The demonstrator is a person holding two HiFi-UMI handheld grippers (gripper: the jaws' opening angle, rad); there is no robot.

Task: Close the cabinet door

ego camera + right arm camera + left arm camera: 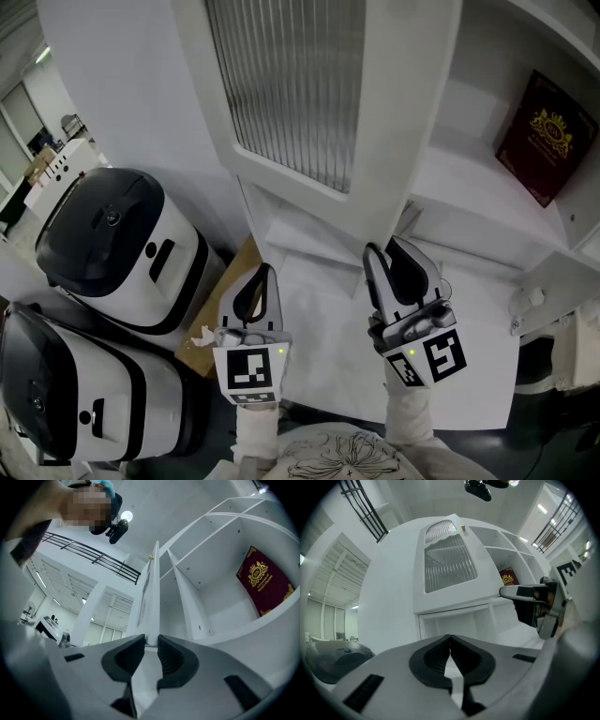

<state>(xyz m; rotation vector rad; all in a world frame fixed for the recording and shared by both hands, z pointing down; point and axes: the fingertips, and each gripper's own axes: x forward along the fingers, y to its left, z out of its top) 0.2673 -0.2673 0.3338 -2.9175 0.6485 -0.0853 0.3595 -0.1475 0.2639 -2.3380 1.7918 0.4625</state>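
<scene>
The white cabinet door (291, 84) with a ribbed glass pane stands open, swung out toward me from the shelves. My right gripper (384, 247) reaches up to the door's lower corner. In the right gripper view the door (151, 597) runs edge-on between the jaws of my right gripper (150, 644), which is shut on that edge. My left gripper (266, 270) hangs lower left of the door, apart from it, shut and with nothing in it. From the left gripper (450, 638) I see the door's front (447, 569). A dark red book (547, 136) leans inside the open shelf.
Two white and black lidded appliances (112, 244) (66, 384) stand on the floor at the left. A piece of brown cardboard (220, 300) lies beside them. The red book (265, 581) leans against the shelf's back wall, right of a white divider (185, 597).
</scene>
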